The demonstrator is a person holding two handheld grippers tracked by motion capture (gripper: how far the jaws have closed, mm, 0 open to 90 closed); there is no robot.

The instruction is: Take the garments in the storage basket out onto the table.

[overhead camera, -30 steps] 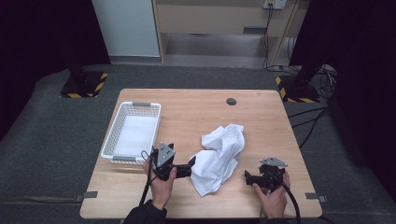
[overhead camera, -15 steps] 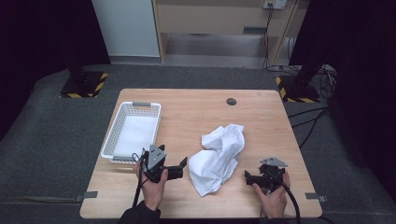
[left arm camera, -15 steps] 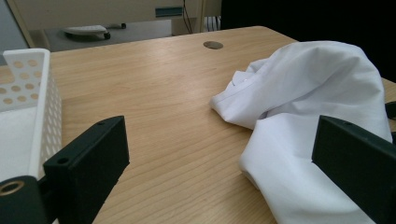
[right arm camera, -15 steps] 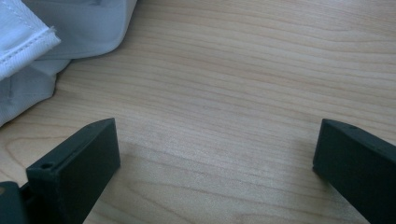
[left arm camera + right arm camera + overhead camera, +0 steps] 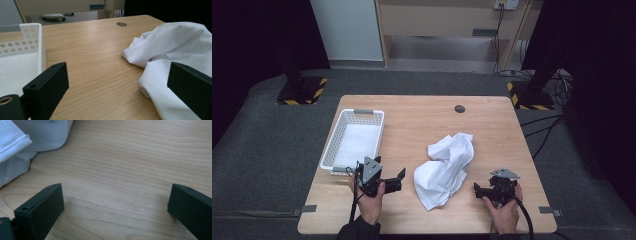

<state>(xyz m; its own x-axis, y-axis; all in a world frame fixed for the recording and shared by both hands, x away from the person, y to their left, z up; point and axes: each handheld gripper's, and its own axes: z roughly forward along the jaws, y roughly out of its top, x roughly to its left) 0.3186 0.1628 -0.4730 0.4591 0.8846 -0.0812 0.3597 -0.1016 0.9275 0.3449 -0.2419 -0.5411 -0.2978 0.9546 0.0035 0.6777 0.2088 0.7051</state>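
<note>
On a pale wooden worktop, seen from above, a crumpled white cloth lies slightly right of centre, toward the person's edge. A white perforated basket stands at the left, well apart from the cloth, lined with something flat and white; whether that is another cloth or a liner is hard to tell from this height. A small dark round grommet sits near the far edge.

A person's two hands enter from the bottom. The left hand-held gripper has pulled back from the cloth over the last second: earlier its jaws were touching the cloth's left edge, and now they sit just beside it, with bare wood between. In the left gripper view its jaws stand wide apart, released, holding nothing, with the cloth ahead and to the right and the basket wall at the left. The right hand-held gripper has stayed where it was, near the cloth's lower right. In the right gripper view its jaws are also spread wide and empty over bare wood, with a hemmed cloth corner at the upper left.

The cloth itself has not moved. This likely means the left hand let go or is repositioning, so the work on the cloth, probably folding it or moving it to the basket, has no grasp in place yet.
</note>
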